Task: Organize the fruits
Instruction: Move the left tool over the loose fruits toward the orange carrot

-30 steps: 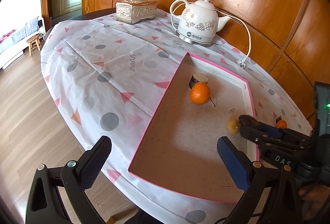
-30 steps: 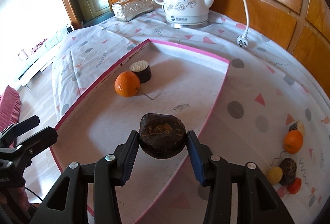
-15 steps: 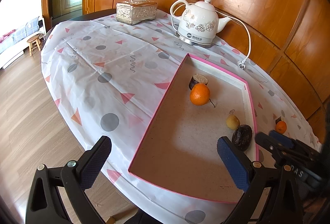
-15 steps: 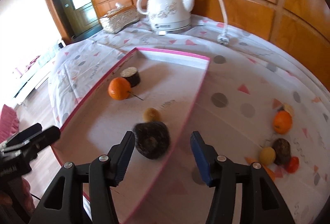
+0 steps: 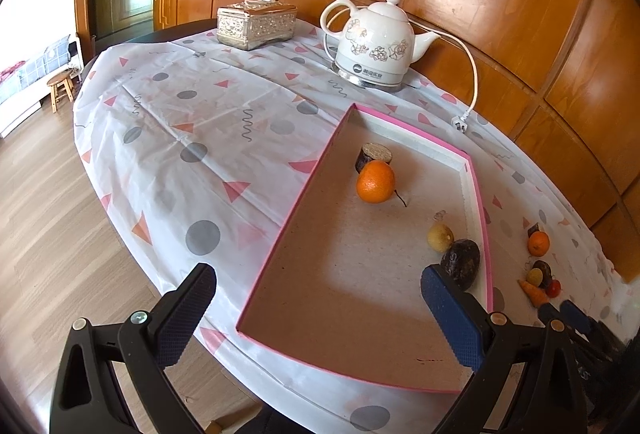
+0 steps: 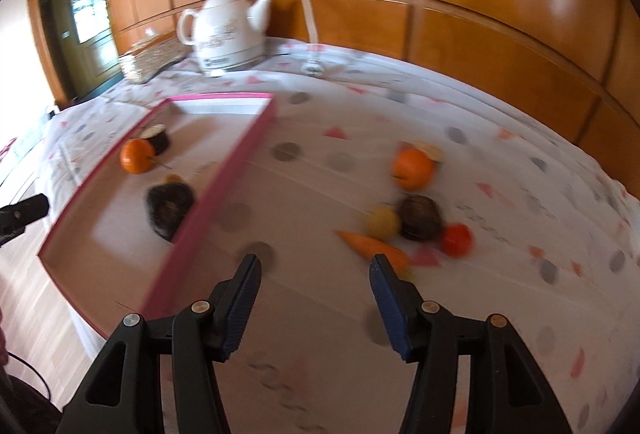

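Released dark fruit (image 5: 461, 258) lies in tray (image 5: 304, 190) | both grippers agape | right view blurred

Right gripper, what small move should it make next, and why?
Probably ease the open, empty right gripper forward over the carrot. It is the nearest loose piece on the tablecloth, outside the pink tray.

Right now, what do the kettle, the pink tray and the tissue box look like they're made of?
The kettle looks like glazed white ceramic: glossy highlights and a printed flower pattern, sitting on a shiny metal-looking base. The pink tray seems to be cardboard, with a matte brownish speckled floor and thin pink-edged walls. The tissue box has an embossed, silvery sheen; metal or plated plastic, I can't tell which.
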Demonstrator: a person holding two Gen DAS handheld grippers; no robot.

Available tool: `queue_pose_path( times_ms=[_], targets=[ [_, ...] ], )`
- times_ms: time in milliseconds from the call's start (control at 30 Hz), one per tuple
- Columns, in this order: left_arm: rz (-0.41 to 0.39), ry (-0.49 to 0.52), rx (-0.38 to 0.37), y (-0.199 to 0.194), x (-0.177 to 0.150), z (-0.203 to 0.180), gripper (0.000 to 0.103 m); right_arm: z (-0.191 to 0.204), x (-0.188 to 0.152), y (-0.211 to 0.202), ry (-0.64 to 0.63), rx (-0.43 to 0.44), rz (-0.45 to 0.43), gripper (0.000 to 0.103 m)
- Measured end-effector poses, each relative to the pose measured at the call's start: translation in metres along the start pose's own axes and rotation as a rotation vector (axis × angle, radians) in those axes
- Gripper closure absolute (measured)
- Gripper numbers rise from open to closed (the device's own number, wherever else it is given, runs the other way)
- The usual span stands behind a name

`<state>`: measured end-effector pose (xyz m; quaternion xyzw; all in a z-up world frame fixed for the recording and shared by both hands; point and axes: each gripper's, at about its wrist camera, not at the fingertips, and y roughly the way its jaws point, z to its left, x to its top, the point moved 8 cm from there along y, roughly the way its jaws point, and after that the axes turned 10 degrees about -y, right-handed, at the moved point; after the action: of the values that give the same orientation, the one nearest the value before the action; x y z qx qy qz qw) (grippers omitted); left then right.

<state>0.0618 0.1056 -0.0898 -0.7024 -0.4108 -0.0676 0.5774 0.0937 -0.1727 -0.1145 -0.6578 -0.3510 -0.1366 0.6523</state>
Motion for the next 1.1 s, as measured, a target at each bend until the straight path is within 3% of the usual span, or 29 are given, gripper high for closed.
queue_pose_path(
  times_ms=[633,1100],
  targets=[
    [0.043,0.113,-0.054,0.006,-0.011,-0.035,0.0,-0.121,-0.095,-0.026,0.278,-0.263,0.091,0.046],
    [0.075,0.392,-0.188,0.004,-0.024,-0.12,0.0,-0.168,-0.127,-0.042,0.392,-0.371,0.09,0.046]
  ],
)
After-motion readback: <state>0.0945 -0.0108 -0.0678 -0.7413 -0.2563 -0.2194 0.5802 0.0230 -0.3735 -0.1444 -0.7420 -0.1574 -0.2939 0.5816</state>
